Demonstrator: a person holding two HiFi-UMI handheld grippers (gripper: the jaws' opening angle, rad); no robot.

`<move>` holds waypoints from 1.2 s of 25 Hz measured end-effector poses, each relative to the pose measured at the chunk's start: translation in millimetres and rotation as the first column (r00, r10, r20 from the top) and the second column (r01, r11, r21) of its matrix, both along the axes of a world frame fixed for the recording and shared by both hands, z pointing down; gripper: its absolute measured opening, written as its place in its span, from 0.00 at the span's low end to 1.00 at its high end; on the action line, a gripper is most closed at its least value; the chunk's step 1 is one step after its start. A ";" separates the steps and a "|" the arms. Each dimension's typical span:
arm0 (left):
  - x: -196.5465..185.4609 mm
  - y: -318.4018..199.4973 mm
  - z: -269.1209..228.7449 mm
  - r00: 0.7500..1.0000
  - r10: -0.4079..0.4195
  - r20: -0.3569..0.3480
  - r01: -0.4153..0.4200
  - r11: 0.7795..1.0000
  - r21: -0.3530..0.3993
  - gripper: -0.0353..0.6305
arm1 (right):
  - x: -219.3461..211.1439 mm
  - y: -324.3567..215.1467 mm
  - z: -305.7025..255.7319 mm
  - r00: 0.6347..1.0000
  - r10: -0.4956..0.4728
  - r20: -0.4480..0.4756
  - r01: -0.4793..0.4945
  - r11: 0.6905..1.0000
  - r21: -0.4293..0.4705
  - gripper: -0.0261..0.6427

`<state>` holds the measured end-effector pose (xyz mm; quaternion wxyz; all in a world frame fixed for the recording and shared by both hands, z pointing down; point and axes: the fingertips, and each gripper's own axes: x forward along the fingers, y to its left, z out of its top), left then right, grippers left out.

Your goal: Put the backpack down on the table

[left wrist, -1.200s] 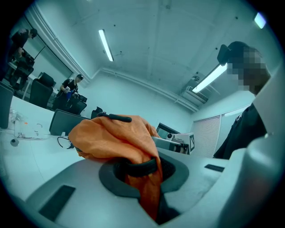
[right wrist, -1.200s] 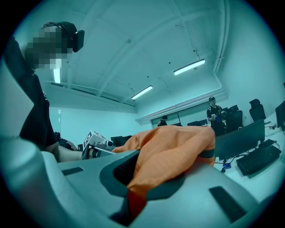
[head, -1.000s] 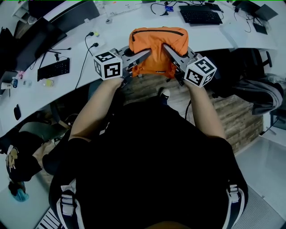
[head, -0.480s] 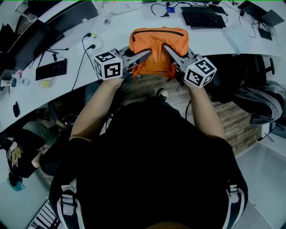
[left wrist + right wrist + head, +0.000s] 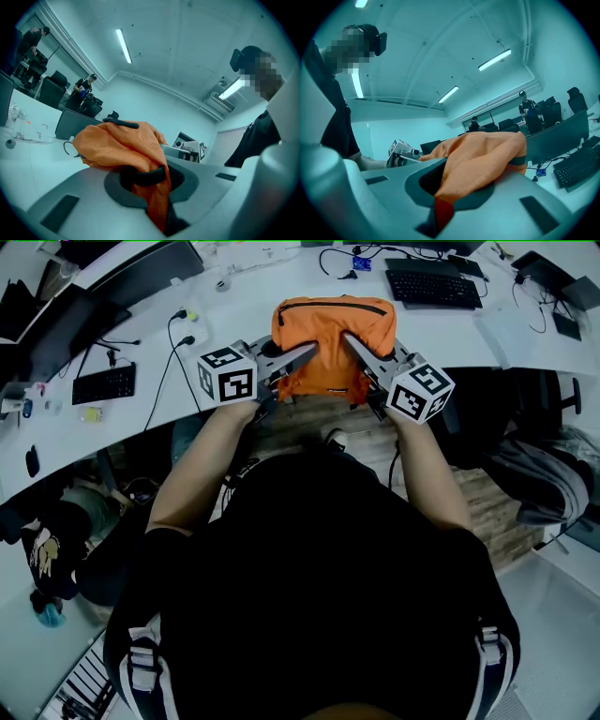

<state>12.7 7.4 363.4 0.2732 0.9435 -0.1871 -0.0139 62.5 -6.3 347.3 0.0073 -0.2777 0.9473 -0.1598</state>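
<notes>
The orange backpack (image 5: 330, 338) hangs between my two grippers over the front edge of the white curved table (image 5: 234, 306). My left gripper (image 5: 305, 354) is shut on a fold of its fabric and a black strap, which show pinched in the left gripper view (image 5: 157, 185). On the other side my right gripper (image 5: 352, 341) is shut on the orange cloth (image 5: 483, 159), which bunches between its jaws (image 5: 440, 194). Both grippers point level. I cannot tell whether the backpack's bottom touches the table.
On the table lie a black keyboard (image 5: 431, 285) at the back right, another keyboard (image 5: 101, 385) at the left, cables (image 5: 183, 334) and dark monitors (image 5: 141, 273). A grey bag (image 5: 539, 474) lies on the floor at the right. People stand far off in both gripper views.
Both grippers have carried the backpack a little further over the table, which now reaches lower in the head view. Both grips are unchanged.
</notes>
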 end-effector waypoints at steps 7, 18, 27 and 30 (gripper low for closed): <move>15.9 -26.2 5.1 0.999 -0.036 0.001 0.036 0.999 -0.013 0.16 | 15.2 -28.8 5.4 0.999 -0.044 0.010 0.044 0.999 -0.008 0.09; 43.2 -73.2 17.5 0.995 -0.104 -0.006 0.104 0.994 -0.040 0.16 | 41.1 -79.2 17.9 0.992 -0.123 0.010 0.123 0.992 -0.031 0.09; 65.1 -98.2 23.3 0.988 -0.152 -0.012 0.151 0.987 -0.055 0.16 | 62.2 -105.7 24.8 0.986 -0.166 0.022 0.166 0.985 -0.044 0.09; 70.1 -103.2 23.0 0.987 -0.163 -0.009 0.162 0.985 -0.058 0.16 | 67.0 -111.8 25.2 0.983 -0.179 0.030 0.181 0.982 -0.046 0.09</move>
